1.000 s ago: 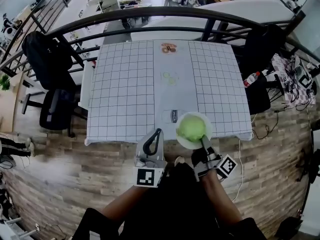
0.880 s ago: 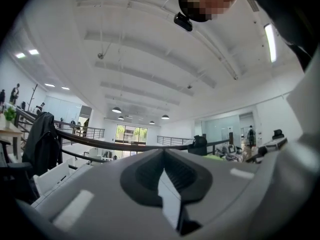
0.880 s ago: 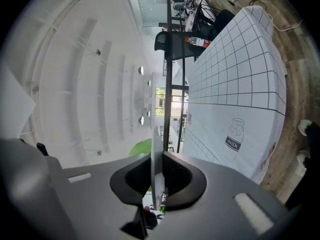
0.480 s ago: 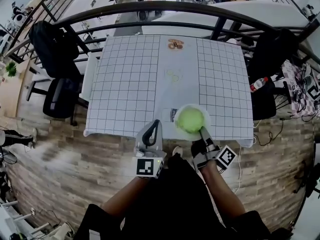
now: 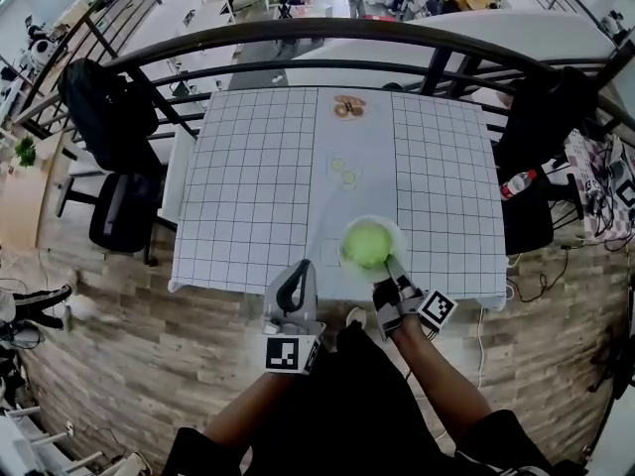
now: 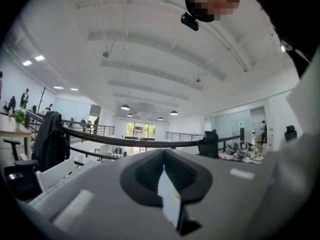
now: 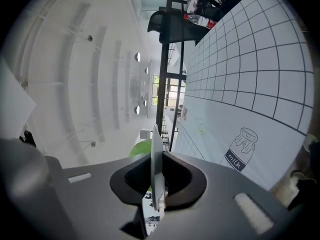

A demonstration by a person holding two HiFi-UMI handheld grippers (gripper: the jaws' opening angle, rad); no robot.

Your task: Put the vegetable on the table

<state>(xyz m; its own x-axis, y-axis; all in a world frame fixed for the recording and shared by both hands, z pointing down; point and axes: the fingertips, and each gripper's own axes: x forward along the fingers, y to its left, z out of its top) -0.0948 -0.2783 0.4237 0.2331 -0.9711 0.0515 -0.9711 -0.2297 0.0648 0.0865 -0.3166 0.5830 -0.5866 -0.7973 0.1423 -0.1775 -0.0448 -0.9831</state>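
Observation:
A round green vegetable lies on a white plate above the near middle of the grid-cloth table. My right gripper is shut on the plate's near rim. In the right gripper view the plate stands edge-on between the jaws of the right gripper, with the vegetable showing behind it. My left gripper hangs at the table's front edge, shut and holding nothing. In its own view the left gripper points out over the room.
The cloth bears printed pictures: a milk bottle beside the plate, slices mid-table, another picture at the far end. A black railing curves behind the table. Black chairs stand left, a bottle right.
The plate with the vegetable has moved a little farther in over the table from its front edge, still in my right gripper. My left gripper has stayed near the front edge.

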